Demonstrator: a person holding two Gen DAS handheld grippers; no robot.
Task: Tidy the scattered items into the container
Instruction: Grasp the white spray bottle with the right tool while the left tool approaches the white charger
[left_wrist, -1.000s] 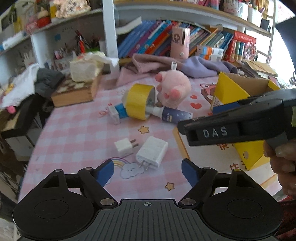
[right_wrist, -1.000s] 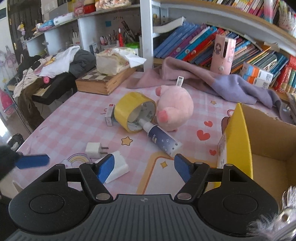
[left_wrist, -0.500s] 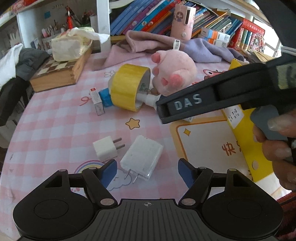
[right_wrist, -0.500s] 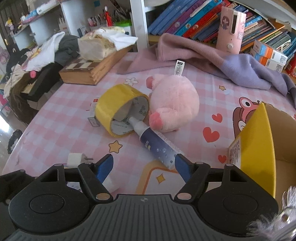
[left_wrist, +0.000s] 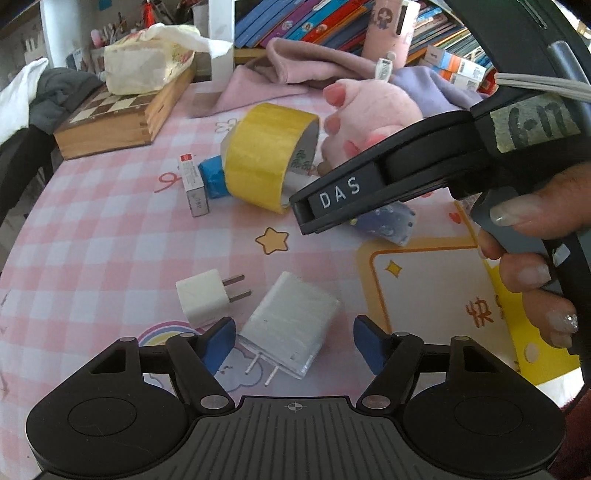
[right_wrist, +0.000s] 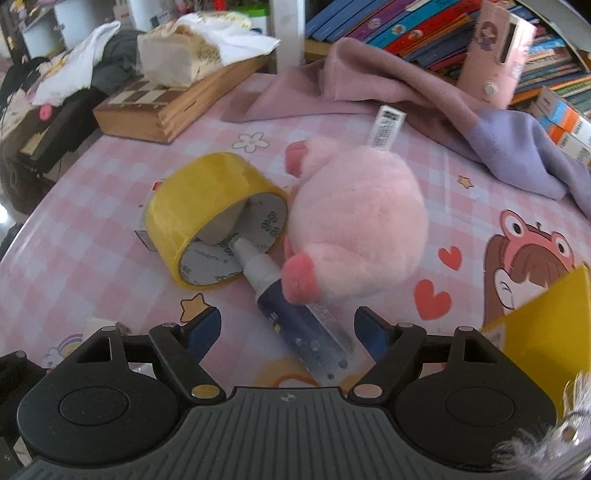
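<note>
In the left wrist view my left gripper (left_wrist: 293, 343) hangs low over a large white charger (left_wrist: 291, 325), which lies between its blue fingertips. The jaws are closing, and the pads stand clear of the charger. A small white plug (left_wrist: 203, 301) lies just to its left. In the right wrist view my right gripper (right_wrist: 290, 332) straddles a blue bottle with a white cap (right_wrist: 299, 325). Its jaws are opening and do not touch the bottle. The cap pokes into a yellow tape roll (right_wrist: 210, 214), and a pink plush (right_wrist: 358, 225) leans on the bottle. The yellow cardboard box (right_wrist: 546, 332) stands at the right edge.
A small red-and-white carton (left_wrist: 194, 184) and a blue packet (left_wrist: 212, 175) lie behind the tape roll. At the back of the pink checked table are a wooden chess box (right_wrist: 166, 103), a purple cloth (right_wrist: 424, 92) and shelves of books. A hand holding the right gripper's handle (left_wrist: 524, 236) fills the right side of the left wrist view.
Both grippers moved forward and down. The large charger now lies between the left fingertips. The right gripper came over the bottle, and the yellow box slid to that view's right edge.
</note>
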